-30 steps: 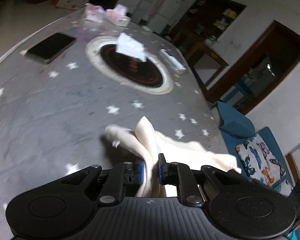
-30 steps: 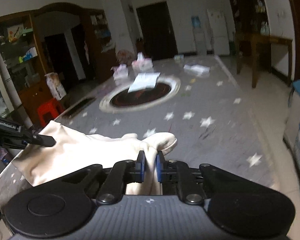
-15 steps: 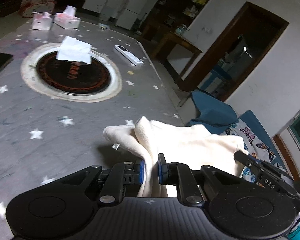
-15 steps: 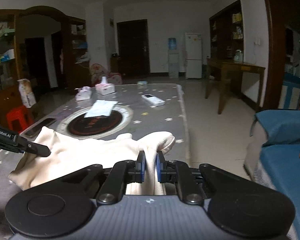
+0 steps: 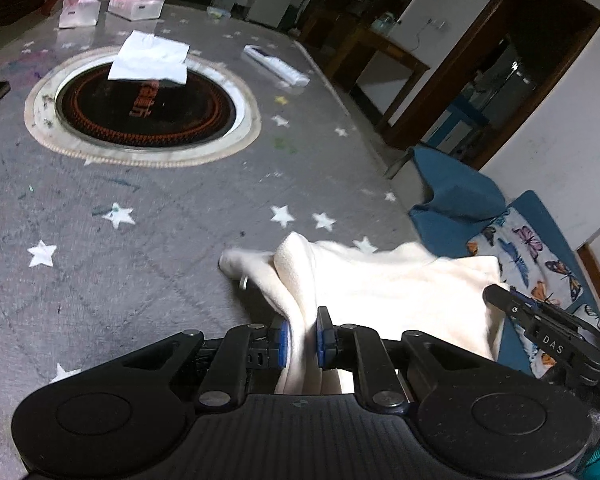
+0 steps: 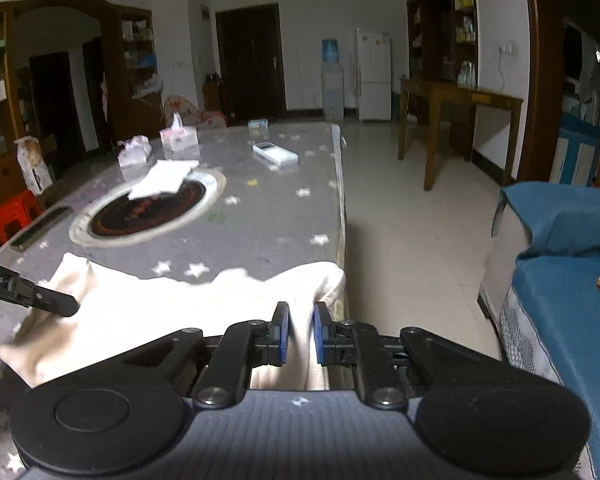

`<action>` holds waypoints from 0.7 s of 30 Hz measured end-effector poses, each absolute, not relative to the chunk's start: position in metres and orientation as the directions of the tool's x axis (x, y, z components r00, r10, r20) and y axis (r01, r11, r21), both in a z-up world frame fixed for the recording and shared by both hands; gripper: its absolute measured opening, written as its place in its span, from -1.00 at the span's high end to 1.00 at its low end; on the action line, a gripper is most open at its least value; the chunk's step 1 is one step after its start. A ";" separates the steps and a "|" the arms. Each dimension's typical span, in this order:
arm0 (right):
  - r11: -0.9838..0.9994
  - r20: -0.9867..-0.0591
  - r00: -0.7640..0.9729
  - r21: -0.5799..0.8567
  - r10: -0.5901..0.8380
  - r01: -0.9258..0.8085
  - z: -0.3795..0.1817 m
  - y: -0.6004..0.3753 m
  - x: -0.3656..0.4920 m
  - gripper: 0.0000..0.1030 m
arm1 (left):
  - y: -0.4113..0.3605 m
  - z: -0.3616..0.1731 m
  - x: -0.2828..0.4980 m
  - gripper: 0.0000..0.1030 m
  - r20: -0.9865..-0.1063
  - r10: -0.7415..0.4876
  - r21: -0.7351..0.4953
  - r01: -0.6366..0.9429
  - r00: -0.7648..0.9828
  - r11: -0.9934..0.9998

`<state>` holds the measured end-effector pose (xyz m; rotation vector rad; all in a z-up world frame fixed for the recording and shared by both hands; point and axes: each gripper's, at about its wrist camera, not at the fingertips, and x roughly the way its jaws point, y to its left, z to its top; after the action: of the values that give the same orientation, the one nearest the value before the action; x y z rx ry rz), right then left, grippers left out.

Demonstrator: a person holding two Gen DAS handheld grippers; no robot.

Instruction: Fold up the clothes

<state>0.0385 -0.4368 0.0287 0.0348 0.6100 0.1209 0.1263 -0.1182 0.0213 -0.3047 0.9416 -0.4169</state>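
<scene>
Jaws: left gripper, right gripper clamp cream garment | tissue box: tissue up

The cream garment is soft, fleecy cloth, matt. The table cover looks like smooth, faintly shiny star-printed sheet. The left gripper is matt black plastic with blue pads and metal screws.

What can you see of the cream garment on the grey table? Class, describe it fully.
The garment is cream, soft and fleecy-looking, bunched rather than flat. It lies at the near end of the grey star-patterned table, reaching the edge beside the blue sofa. The left tongs pinch a raised fold at one end; the right tongs pinch another at the opposite end. The cloth sags between them.
</scene>
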 end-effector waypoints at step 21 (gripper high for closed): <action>0.994 -0.638 0.762 0.069 0.111 -0.086 0.002 -0.450 -0.031 0.77 | -0.097 0.034 0.114 0.51 -0.715 -0.387 -0.328 0.209 0.582 0.921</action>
<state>-0.0314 -0.4501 0.0023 0.0364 0.6958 0.1072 0.1143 -0.0969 0.0335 -0.2182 0.8840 -0.3512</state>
